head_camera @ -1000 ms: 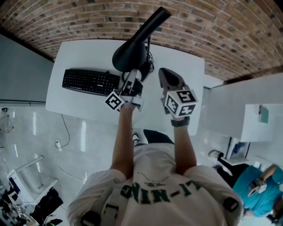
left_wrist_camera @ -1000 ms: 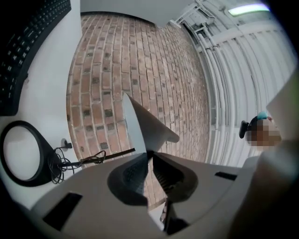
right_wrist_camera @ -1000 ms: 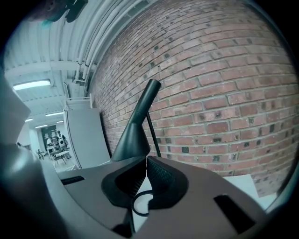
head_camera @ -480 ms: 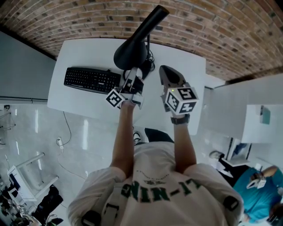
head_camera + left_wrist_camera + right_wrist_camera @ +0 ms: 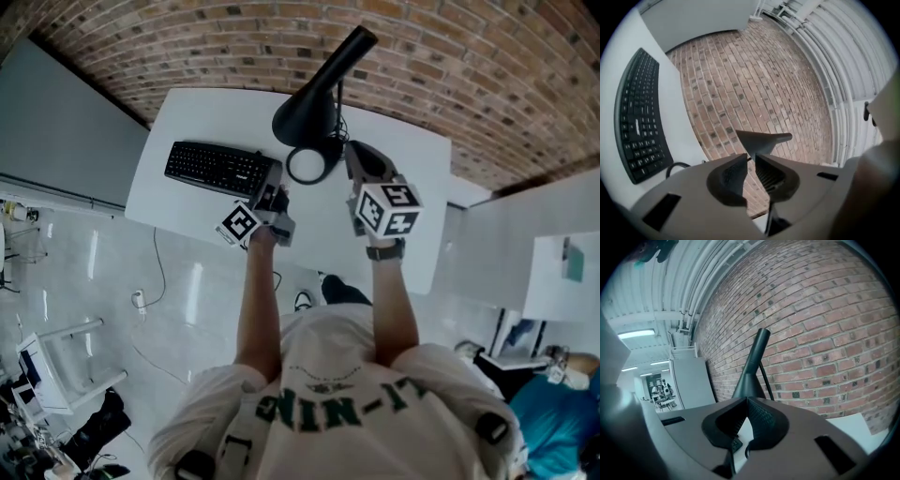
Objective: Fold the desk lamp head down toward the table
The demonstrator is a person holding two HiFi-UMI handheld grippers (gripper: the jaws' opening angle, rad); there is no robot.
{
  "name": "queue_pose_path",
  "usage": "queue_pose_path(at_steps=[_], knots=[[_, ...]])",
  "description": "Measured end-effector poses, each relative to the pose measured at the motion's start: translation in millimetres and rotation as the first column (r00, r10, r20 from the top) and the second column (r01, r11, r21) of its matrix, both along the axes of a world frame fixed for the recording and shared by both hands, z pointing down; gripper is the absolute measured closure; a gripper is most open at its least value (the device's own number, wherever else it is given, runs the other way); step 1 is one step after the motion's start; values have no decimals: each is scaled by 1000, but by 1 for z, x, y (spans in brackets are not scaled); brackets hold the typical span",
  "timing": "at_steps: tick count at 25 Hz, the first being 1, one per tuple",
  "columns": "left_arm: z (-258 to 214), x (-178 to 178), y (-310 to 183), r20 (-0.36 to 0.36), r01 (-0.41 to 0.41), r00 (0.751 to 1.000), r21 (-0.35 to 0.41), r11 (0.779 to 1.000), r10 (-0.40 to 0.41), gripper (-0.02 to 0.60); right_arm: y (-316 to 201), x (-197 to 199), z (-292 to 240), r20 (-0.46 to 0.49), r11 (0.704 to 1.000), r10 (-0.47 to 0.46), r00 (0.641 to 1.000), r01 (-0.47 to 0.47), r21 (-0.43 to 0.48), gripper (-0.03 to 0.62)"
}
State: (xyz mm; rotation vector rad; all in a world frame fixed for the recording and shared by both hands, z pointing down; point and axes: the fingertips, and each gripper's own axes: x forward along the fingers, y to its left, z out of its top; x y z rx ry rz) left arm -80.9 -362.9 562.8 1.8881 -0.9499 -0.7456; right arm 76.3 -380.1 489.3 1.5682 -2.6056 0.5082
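The black desk lamp [image 5: 309, 108] stands at the back of the white table [image 5: 187, 122], its cone-shaped head slanting up toward the brick wall. A round white face with a black rim [image 5: 307, 165] shows just below the cone. My left gripper [image 5: 273, 195] hangs at the near left of the lamp, apart from it. Its jaws are opening, with a narrow gap and nothing between them. In the left gripper view [image 5: 751, 157] the lamp's cone [image 5: 761, 139] lies beyond the tips. My right gripper [image 5: 361, 159] is shut and empty just right of the lamp; its own view [image 5: 746, 400] shows the lamp [image 5: 752, 376] ahead.
A black keyboard [image 5: 217, 169] lies on the table's left part, also in the left gripper view [image 5: 642, 126]. A black cable [image 5: 675, 168] runs near the lamp's foot. The brick wall [image 5: 450, 84] stands right behind the table. White floor lies at the near side.
My left gripper has drawn back from under the lamp head, toward the near left, and its jaws have parted. The white round face under the cone now shows. My right gripper has hardly moved.
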Motion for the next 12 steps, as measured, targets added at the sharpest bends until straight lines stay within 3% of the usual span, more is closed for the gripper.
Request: queue_pose_path(at_steps=[2,6,9,12], knots=[[-13,-21,6,121,29,992,19,999,-31,532,6,-10,-7,-1,1000,-4,1000,4,16,589],[-47,-40,19,249,36,967,99,994,-59,532,20,-31,-21,-10,999,-13,1000,14,47,589],[-64,-52,28,390,52,916,125,991,-97,535,33,-43,-31,-27,997,-16,1000,18,69,589],[-84,-60,37,516,70,844,164,984,-145,537,45,-49,-40,-38,996,-5,999,9,94,589]])
